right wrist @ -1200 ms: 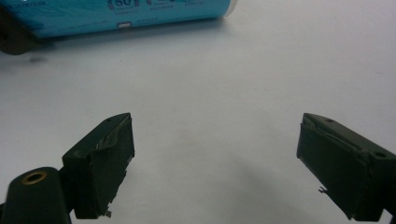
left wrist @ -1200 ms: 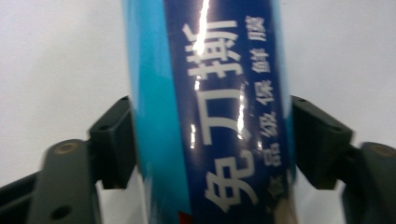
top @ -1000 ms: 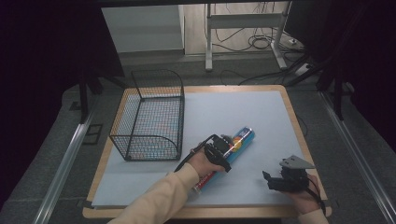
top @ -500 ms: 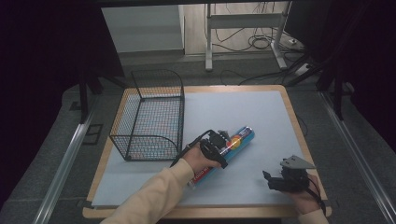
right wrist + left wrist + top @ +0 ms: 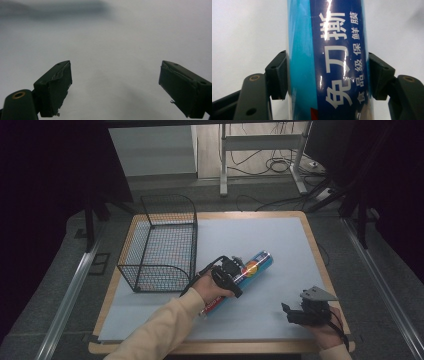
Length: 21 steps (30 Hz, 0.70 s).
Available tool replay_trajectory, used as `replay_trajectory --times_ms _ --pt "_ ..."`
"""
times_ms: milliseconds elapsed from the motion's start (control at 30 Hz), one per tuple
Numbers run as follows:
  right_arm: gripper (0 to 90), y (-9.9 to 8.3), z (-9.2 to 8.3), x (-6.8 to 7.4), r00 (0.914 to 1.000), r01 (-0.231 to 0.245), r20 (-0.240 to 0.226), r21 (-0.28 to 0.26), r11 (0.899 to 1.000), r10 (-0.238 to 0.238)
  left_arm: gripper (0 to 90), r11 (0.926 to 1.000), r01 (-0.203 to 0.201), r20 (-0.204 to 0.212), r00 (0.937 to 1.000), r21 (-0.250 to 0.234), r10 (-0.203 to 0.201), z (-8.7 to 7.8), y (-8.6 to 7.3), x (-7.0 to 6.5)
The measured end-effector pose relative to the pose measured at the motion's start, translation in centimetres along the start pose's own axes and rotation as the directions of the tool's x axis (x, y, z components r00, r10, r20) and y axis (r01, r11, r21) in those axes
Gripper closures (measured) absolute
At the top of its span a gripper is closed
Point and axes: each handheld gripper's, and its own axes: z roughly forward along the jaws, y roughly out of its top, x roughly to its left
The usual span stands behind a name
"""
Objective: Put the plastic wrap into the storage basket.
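Now left fingers (image 5: 276,75) clamping blue roll (image 5: 329,62)

1 roll (image 5: 248,270), 1 basket (image 5: 162,245), 2 grippers

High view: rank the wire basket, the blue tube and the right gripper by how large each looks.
1. Wire basket, clearly the largest.
2. Blue tube, long and slim, partly covered by the left gripper clamped on it.
3. Right gripper, the smallest, though it sits nearer the camera, so its true size against the tube is unsure.

Left gripper (image 5: 239,271) jaws clamped tight, forearm angled inward; right gripper (image 5: 295,314) jaws spread wide.
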Motion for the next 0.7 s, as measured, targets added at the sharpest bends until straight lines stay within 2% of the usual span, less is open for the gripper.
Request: replay_trajectory --times_ms 200,433,700 --pt "11.8 0.0 0.0 -0.1 1.0 -0.004 0.001 0.001 1.0 0.004 31.5 0.9993 -0.006 -0.001 1.0 -0.037 0.006 -1.2 0.2 0.2" --pt "11.8 0.0 0.0 -0.1 1.0 -0.001 0.002 0.004 1.0 0.001 31.5 0.9974 0.009 -0.009 0.9999 -0.072 -0.01 -2.4 0.3 0.7" --pt "11.9 -0.1 0.1 -0.1 1.0 -0.001 0.004 0.004 1.0 0.001 31.5 0.9955 0.012 -0.021 0.9997 -0.094 -0.014 -3.5 0.4 1.1"
